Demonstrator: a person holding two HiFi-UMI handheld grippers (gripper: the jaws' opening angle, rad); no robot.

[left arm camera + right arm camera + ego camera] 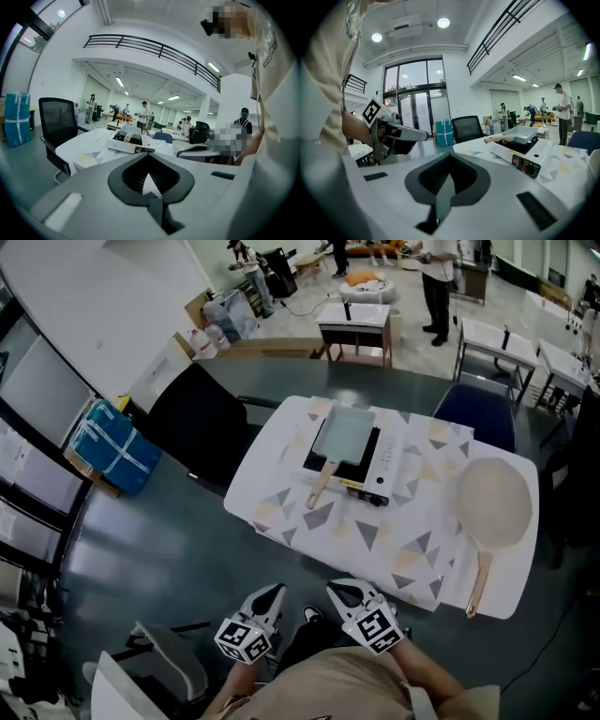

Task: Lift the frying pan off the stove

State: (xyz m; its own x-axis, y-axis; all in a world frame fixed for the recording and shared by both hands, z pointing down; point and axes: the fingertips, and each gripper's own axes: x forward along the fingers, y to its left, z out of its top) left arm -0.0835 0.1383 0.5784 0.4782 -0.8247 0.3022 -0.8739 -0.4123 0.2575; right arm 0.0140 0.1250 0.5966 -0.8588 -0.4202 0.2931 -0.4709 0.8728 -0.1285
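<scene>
Now the left gripper (277, 590): low in the head view, left of the middle. Its jaws are shut tight with nothing in them.
Right gripper (335, 589): just beside the left one, also low in the frame. Its jaws are shut too, and they hold nothing.
Marker cubes: one sits on each gripper, close to the person's body at the bottom edge.
Hand (352, 129): in the right gripper view it holds the left gripper at the left side of the frame.
Table (309, 521): in the middle of the head view, well apart from both grippers. It has a white cloth with grey and tan triangles.
Stove (382, 463): a small white camping stove with a black top, on the upper part of the table.
Square frying pan (344, 434): pale blue-grey, sitting on the stove. Neither gripper touches it.
Pan handle (322, 486): light wood, sticking out off the stove toward the lower left.
Round pan (493, 502): pale, lying on the right end of the table, with its wooden handle toward the bottom.
Black chair (202, 432): at the table's left side.
Blue chair (473, 415): behind the table, upper right.
</scene>
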